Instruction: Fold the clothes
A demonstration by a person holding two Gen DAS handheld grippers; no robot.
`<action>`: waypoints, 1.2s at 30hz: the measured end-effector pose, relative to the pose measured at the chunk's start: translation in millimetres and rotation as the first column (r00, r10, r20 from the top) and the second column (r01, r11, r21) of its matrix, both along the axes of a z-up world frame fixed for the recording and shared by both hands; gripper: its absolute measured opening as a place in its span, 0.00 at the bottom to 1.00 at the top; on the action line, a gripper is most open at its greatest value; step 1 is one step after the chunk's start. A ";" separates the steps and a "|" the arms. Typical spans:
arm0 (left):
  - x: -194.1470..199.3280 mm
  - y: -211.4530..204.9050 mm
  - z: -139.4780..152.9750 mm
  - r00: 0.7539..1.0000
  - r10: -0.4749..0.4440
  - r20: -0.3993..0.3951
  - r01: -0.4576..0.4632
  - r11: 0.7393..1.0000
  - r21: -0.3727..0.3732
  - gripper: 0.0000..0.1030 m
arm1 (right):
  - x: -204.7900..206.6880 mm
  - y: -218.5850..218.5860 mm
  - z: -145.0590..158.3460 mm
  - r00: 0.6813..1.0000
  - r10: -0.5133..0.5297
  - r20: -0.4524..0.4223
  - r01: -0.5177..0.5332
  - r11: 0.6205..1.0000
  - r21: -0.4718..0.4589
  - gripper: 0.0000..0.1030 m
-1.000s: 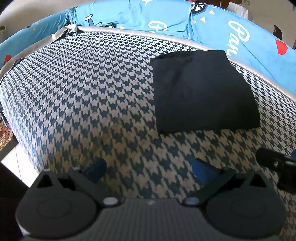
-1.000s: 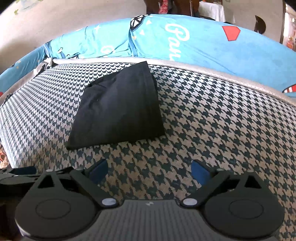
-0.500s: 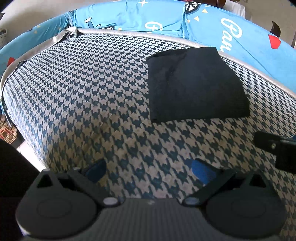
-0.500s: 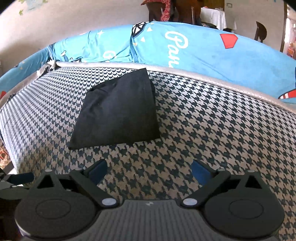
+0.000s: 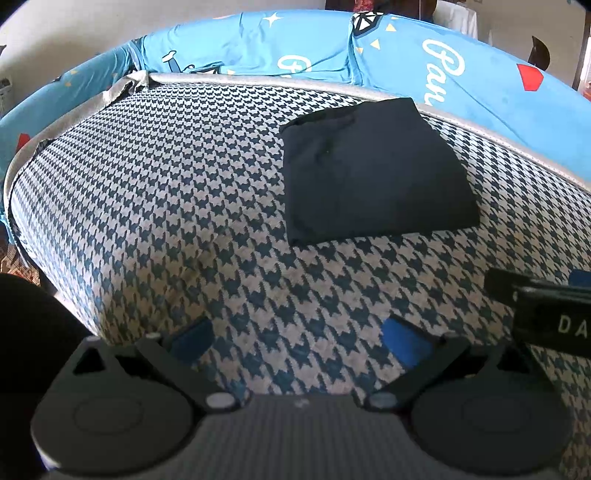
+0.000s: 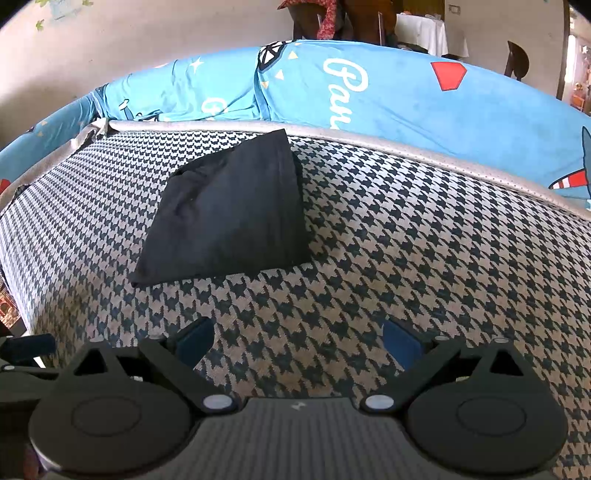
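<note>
A black garment (image 5: 376, 173) lies folded into a flat rectangle on the houndstooth cushion (image 5: 166, 177), near its back edge; the right wrist view shows the same black garment (image 6: 229, 206) up and left of centre. My left gripper (image 5: 299, 341) hangs open over the cushion's front part, well short of the cloth, nothing between its blue pads. My right gripper (image 6: 297, 341) is open too, empty, above the cushion (image 6: 424, 240) in front of and to the right of the cloth. The right gripper's body (image 5: 543, 306) pokes into the left wrist view.
A blue printed backrest cover (image 6: 388, 92) rises behind the grey piping (image 6: 406, 147) at the cushion's rear. The cushion's left edge (image 5: 55, 280) drops to the floor. Chairs and a white-clothed table (image 6: 424, 33) stand far behind.
Both grippers have drawn back and risen from the folded garment, which looks smaller and farther now. The garment itself has not moved. Both stay open.
</note>
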State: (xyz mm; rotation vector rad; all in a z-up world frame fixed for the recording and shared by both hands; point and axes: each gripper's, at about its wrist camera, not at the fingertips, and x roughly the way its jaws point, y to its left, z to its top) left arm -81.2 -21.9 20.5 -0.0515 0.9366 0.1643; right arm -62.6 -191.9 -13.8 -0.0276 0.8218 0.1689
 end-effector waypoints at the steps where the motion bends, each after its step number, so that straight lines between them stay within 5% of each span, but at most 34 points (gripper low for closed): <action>1: -0.2 -0.1 -0.1 1.000 -0.001 -0.001 0.001 1.000 0.001 1.00 | 0.1 -0.3 0.1 1.000 0.000 0.000 0.000 1.000 0.000 0.96; 36: -1.4 -3.1 -2.2 1.000 -0.007 -0.006 0.007 1.000 0.007 1.00 | 0.7 1.4 -3.4 1.000 0.018 -0.006 -0.018 0.999 -0.028 0.96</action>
